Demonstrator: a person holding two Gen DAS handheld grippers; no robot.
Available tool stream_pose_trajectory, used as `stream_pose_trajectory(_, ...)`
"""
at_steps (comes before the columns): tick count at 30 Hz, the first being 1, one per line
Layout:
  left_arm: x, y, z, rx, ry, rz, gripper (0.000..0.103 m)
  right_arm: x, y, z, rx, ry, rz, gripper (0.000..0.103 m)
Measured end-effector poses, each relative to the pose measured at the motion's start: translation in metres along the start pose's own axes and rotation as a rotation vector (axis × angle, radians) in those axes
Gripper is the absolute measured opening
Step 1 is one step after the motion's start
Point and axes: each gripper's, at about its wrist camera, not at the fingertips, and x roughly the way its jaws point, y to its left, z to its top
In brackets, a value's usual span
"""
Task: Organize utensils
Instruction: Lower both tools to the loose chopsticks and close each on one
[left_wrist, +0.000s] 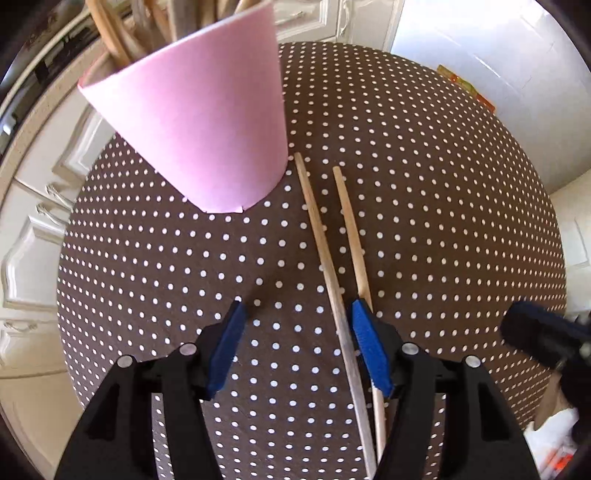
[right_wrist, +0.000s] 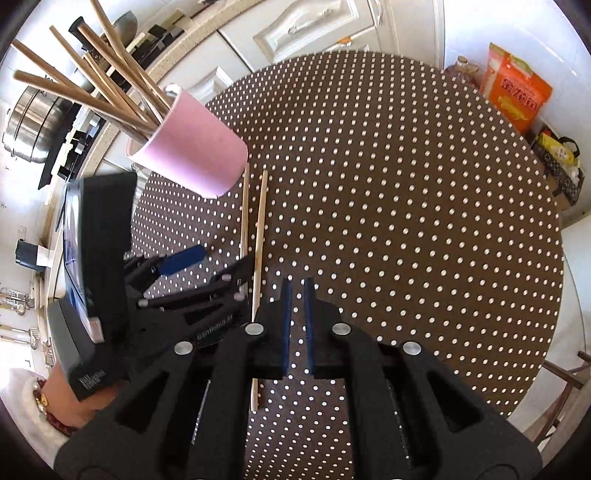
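Note:
A pink cup (left_wrist: 199, 122) stands on the dotted round table (left_wrist: 424, 192) and holds several wooden chopsticks (right_wrist: 92, 77). It also shows in the right wrist view (right_wrist: 192, 155). Two loose chopsticks (left_wrist: 325, 258) lie side by side on the cloth just right of the cup, also visible in the right wrist view (right_wrist: 260, 229). My left gripper (left_wrist: 295, 332) is open and low over the table, its right finger pad (left_wrist: 369, 350) between the two sticks. My right gripper (right_wrist: 298, 291) is shut and empty, just right of the sticks' near ends.
White cabinets (left_wrist: 33, 221) curve along the left and far side. A counter with steel pots (right_wrist: 33, 122) is at the left. An orange bag (right_wrist: 517, 96) and a tote bag (right_wrist: 561, 158) sit on the floor beyond the table's right edge.

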Motion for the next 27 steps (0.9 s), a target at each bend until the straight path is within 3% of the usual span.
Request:
stream_pose_trajectory(5,-0.003,0.018,0.000,-0.010,-0.020,-0.001,0.008,0.013,0.006,0.005,0.011,0.036,0.010,0.007)
stream_pose_trajectory(15,-0.001,0.054,-0.014,-0.101,0.009,-0.110,0.010,0.056,0.042,0.022,-0.012,0.140,-0.021,0.008)
stream_pose_trajectory(18,0.002,0.065,-0.012,-0.125,0.021,-0.141,0.010,0.066,0.048,0.026,-0.018,0.154,-0.068,0.016)
stream_pose_trajectory(27,0.004,0.079,0.021,-0.079,0.031,-0.128,0.020,0.088,0.081,0.038,-0.024,0.180,-0.150,0.017)
